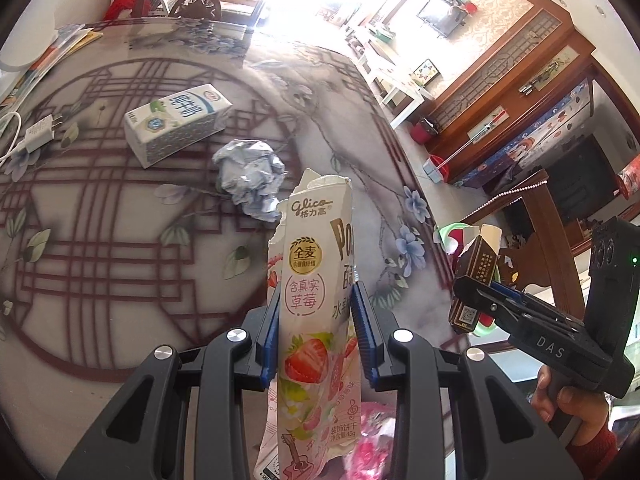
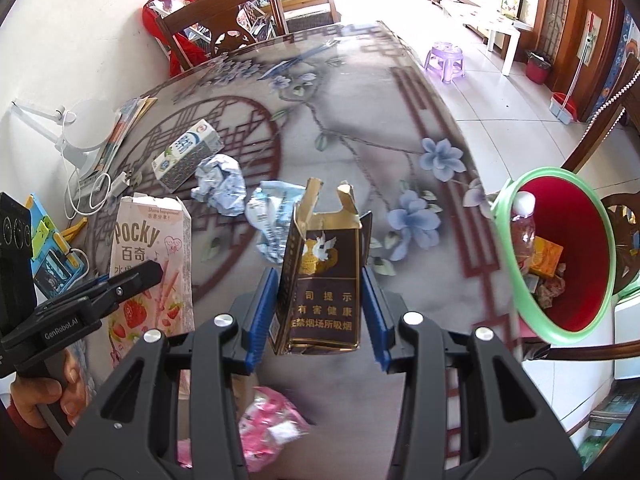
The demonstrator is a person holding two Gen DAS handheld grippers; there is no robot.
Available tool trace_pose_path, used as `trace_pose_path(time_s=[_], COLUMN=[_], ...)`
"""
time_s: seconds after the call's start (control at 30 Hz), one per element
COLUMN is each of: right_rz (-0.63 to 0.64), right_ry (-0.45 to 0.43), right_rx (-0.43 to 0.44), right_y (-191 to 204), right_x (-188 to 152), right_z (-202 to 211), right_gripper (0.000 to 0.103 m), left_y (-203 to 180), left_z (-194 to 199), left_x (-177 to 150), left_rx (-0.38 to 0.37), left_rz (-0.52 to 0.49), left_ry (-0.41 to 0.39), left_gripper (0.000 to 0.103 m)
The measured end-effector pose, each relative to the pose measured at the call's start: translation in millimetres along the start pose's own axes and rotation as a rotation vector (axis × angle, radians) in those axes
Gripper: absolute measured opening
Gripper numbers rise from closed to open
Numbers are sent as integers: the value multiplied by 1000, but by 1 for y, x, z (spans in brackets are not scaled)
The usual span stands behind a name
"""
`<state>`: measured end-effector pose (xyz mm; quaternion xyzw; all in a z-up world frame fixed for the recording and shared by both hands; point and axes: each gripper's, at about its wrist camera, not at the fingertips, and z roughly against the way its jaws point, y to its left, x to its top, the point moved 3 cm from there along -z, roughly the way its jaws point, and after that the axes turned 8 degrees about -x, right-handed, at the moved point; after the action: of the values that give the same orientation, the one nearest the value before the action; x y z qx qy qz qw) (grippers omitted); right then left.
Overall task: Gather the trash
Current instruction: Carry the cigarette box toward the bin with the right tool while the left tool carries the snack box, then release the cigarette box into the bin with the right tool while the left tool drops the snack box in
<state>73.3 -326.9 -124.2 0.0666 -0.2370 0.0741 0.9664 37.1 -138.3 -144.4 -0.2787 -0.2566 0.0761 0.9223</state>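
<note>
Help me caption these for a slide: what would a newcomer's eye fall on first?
Two pieces of trash held up over the patterned table: the left gripper clamps a pink Pocky box, the right gripper a dark cigarette pack. At the right, beside the table, stands a green-rimmed red bin already holding rubbish.

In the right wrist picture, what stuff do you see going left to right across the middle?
Pocky box → crumpled paper ball → dark cigarette pack → green-rimmed red trash bin.
</note>
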Motion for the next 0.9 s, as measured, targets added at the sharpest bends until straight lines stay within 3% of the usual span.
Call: trace_pose_path(time_s=[0.47,0.9], right_rz=[-23,-197], right_ry=[-12,-1], right_rx=[-4,-193], right_y=[-80,-217], right_x=[11,7], right_z=[0,-7], right_gripper=[41,41], left_y=[-64,-133], left_z=[-43,-88], left_x=[4,16], left_rx=[9,-37], left_rz=[-29,-146], left_ry=[14,73], left_gripper=[30,30])
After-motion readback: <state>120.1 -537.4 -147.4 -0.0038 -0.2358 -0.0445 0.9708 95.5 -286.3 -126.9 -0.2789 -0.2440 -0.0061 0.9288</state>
